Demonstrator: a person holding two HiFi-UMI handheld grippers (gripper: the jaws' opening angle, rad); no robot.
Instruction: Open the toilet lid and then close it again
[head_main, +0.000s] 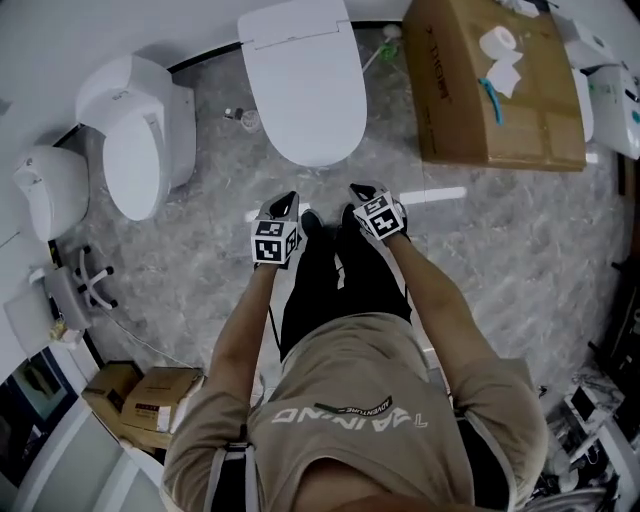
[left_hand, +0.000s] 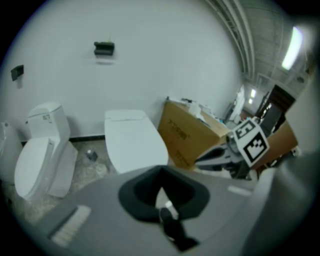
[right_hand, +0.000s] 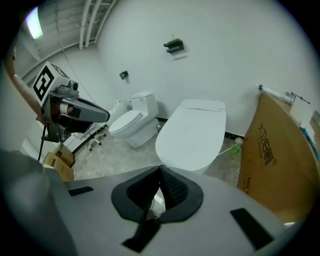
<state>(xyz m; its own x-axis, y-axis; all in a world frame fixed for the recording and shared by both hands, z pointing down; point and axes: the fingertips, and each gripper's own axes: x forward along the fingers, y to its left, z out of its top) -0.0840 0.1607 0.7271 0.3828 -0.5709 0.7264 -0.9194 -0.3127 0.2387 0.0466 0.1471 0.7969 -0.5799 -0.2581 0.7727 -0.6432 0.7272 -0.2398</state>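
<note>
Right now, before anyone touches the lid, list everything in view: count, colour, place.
Toilet, lid closed: one, white, straight ahead by the wall.
Second toilet: one, white, left of it.
Large cardboard box: one, brown, right of it.
Paper roll: one, white, on that box.
Small cardboard boxes: two, brown, floor, lower left.
Left gripper: one, grey, jaws shut, empty.
Right gripper: one, grey, jaws shut, empty.

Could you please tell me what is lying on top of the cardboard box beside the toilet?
On the cardboard box lie a white paper roll, some loose white paper and a slim teal item. Its flaps are shut, so the contents are hidden.
</note>
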